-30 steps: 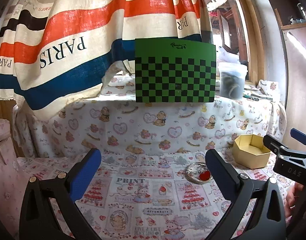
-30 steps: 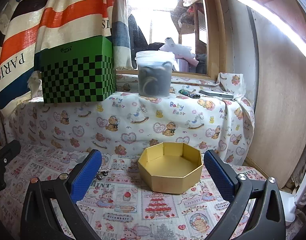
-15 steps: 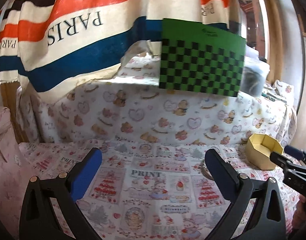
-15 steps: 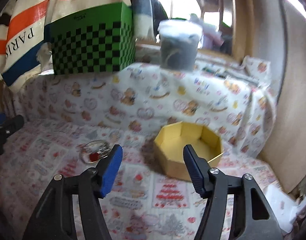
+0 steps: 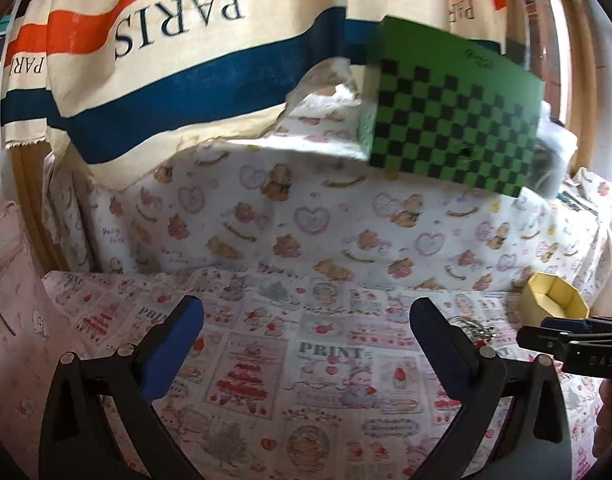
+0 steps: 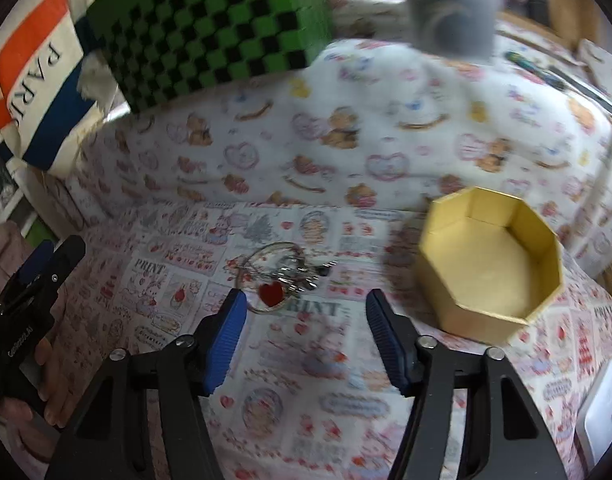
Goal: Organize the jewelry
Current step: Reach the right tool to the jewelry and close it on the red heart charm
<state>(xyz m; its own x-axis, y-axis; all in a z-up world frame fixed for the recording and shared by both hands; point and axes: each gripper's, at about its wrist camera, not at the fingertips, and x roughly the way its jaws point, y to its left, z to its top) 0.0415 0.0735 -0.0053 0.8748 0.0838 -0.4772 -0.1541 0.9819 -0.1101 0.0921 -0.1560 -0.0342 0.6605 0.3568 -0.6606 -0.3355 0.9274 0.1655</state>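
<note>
A silver bangle with a red heart charm (image 6: 275,282) lies in a small pile on the printed cloth, just beyond my right gripper (image 6: 306,307), which is open, empty and tilted down toward it. An open yellow octagonal box (image 6: 491,271) stands empty to the right of the jewelry. My left gripper (image 5: 306,318) is open and empty over the cloth at the left. In the left wrist view the jewelry (image 5: 472,326) shows partly behind the right finger, with the yellow box (image 5: 554,295) and the right gripper (image 5: 546,326) at the far right.
A green checkered box (image 5: 454,120) and a clear plastic tub (image 6: 452,20) stand on the raised cloth-covered ledge behind. A striped "PARIS" cloth (image 5: 178,52) hangs at the back left. A pink bag (image 5: 10,300) sits at the far left.
My right gripper has narrowed its opening, swung left and tipped down over the heart bangle. My left gripper has moved left, away from the jewelry and box.
</note>
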